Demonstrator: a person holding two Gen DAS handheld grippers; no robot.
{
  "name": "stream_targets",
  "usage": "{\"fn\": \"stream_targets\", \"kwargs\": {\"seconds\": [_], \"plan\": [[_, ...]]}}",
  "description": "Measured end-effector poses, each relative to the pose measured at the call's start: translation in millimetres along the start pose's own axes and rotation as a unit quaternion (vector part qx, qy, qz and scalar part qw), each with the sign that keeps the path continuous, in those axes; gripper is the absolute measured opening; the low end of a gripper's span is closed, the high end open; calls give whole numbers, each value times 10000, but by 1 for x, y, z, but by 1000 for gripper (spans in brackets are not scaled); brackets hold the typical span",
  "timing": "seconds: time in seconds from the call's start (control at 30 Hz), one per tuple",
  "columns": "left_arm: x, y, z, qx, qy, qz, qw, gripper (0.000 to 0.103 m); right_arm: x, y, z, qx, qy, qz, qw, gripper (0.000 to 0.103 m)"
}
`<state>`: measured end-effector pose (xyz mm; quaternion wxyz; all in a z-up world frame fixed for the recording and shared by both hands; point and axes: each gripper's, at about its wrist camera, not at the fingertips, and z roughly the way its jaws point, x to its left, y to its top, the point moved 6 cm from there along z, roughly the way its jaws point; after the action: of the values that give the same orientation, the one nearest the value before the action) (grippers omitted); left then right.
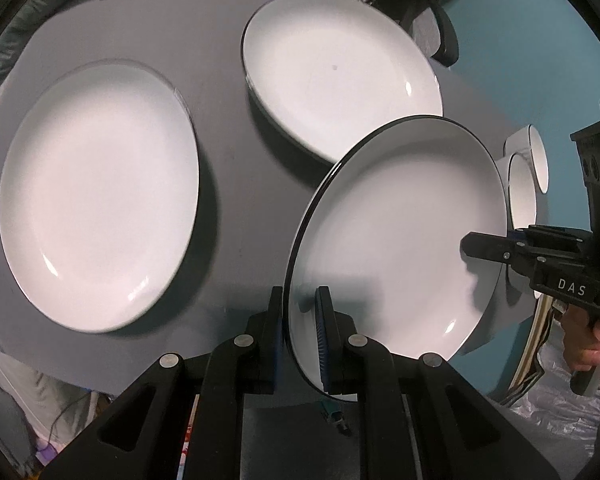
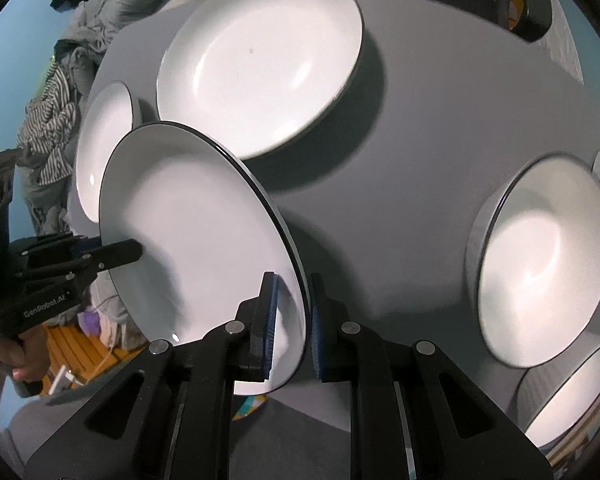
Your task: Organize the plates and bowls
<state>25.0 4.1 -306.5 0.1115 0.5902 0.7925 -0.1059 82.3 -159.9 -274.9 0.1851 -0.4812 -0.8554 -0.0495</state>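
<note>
**Two tongs hold one plate off the surface**

The left tongs (image 1: 300,334) sit at the bottom centre of the left wrist view, clenched on the near rim of a white plate with a thin dark edge (image 1: 396,236); one blue pad (image 1: 324,344) lies against the plate's white face and the other finger is behind the rim. The plate is tilted and raised clear of the grey surface (image 1: 228,128), filling the lower right of that frame. The right tongs (image 1: 470,246) reach in from the right edge and grip the opposite rim, with a hand (image 1: 588,340) on their handle.

In the right wrist view the right tongs (image 2: 292,324) are at the bottom centre, closed on the same plate's rim (a blue pad on each side of it), and the left tongs (image 2: 134,250) come in from the left edge.

Two more white plates rest flat on the surface: a large plate (image 1: 100,196) at the left of the left wrist frame, and a second plate (image 1: 340,76) at the upper centre, partly behind the lifted one. Two white bowls (image 2: 540,264) stand at the right edge of the right wrist frame, one above the other. Striped cloth (image 2: 48,140) is heaped at the left of that frame beyond the surface.
</note>
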Motion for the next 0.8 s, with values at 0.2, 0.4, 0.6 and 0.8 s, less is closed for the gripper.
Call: {"fn": "stream_targets", "kwargs": {"seconds": [0.2, 0.4, 0.6, 0.8], "plan": [[3, 23, -12, -130, 9, 19, 9999, 13, 0, 15, -11, -154, -27, -24, 9999, 15], [-7, 53, -18, -260, 116, 69, 9996, 14, -1, 35, -20, -273, -17, -63, 9996, 15], [-5, 76, -21, -350, 170, -2, 9992, 14, 1, 54, -24, -353, -48, -114, 9993, 15], [15, 100, -20, -378, 215, -107, 9990, 15, 1, 81, -26, -380, -59, -127, 9992, 15]]}}
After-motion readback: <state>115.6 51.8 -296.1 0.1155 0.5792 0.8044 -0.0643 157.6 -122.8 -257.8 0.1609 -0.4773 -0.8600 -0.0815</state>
